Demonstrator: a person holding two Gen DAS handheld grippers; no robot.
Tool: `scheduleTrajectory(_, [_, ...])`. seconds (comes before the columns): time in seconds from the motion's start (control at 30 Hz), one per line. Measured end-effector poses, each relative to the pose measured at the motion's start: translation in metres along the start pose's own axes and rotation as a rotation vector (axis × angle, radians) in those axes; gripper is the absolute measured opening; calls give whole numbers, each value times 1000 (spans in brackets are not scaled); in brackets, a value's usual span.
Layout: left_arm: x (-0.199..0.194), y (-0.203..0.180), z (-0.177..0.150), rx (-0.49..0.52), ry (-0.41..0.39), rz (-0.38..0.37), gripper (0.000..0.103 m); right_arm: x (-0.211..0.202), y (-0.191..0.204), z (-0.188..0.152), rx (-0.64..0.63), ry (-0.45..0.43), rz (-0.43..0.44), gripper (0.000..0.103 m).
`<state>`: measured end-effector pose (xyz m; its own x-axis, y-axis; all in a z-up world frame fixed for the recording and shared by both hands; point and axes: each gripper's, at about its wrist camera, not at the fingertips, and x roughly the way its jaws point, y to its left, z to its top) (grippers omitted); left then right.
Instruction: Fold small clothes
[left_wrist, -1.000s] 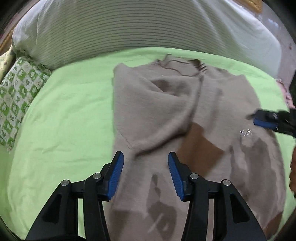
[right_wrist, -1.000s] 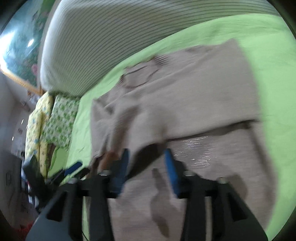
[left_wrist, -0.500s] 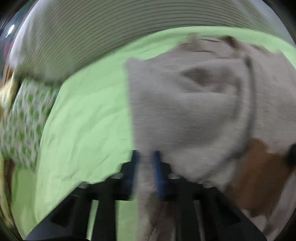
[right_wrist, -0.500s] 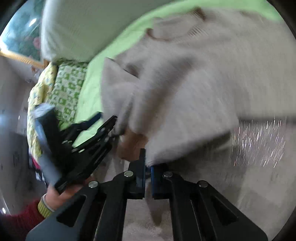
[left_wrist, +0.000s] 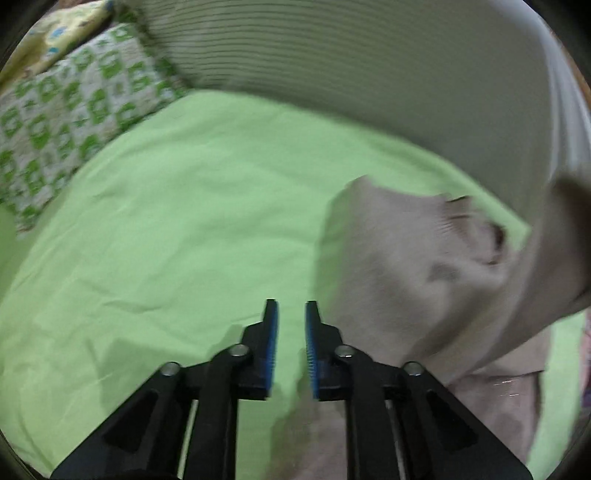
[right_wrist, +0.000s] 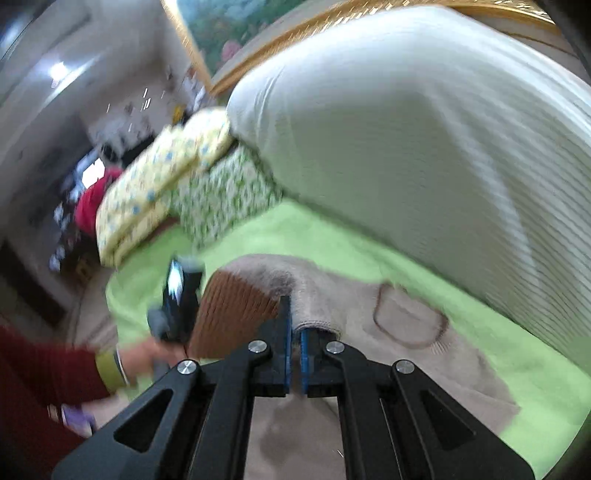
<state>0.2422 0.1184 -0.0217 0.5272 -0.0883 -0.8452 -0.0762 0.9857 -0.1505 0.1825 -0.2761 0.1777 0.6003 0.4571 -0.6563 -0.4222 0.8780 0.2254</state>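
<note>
A beige knit sweater (left_wrist: 413, 280) with brown patches lies on the green bedsheet (left_wrist: 177, 221). In the left wrist view it sits right of my left gripper (left_wrist: 291, 314), whose jaws stand slightly apart with nothing between them. In the right wrist view my right gripper (right_wrist: 294, 314) is shut on a fold of the sweater (right_wrist: 369, 325) and holds its brown ribbed hem (right_wrist: 232, 306) lifted above the bed. The left gripper (right_wrist: 181, 291) shows there too, held by a hand in a red sleeve, just left of the lifted hem.
A large striped white bolster (left_wrist: 369, 74) runs along the back of the bed. Green-patterned pillows (left_wrist: 70, 103) lie at the back left. A yellow pillow (right_wrist: 159, 184) and room clutter show beyond the bed's left side.
Both grippers closed on the sweater's lower edge half a second ago. Now the left one has opened off it and swung left; the right one has lifted the hem up and forward.
</note>
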Motion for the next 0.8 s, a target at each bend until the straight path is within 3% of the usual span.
scheduleTrajectory(0.03, [1,-6,5,4,7,-18,45,7,-10,-22,21,77,-27,5])
scheduleTrajectory(0.07, [4,-11,11,14,22,-22,59,7,-10,-22,21,77,-27,5])
scheduleTrajectory(0.3, [59,-51,27,120,178,15,63,38,-56,-100,95,273,-51,5])
scheduleTrajectory(0.33, [65,-53,27,126,183,25,62,39,-61,-108,100,293,-44,5])
scheduleTrajectory(0.37, [69,-56,27,130,187,17,52,39,-64,-113,101,308,-46,4])
scheduleTrajectory(0.4, [73,-59,26,136,191,4,39,39,-65,-116,99,323,-49,4])
scheduleTrajectory(0.43, [76,-62,25,140,198,0,18,40,-66,-116,87,338,-51,4])
scheduleTrajectory(0.6, [65,-58,25,93,140,-23,8,24,-53,-89,-65,361,-65,4])
scheduleTrajectory(0.7, [47,-45,27,34,79,-48,5,-6,-34,-59,-207,308,-92,4])
scheduleTrajectory(0.8, [46,-38,27,24,60,-38,5,-12,-27,-57,-375,351,-247,4])
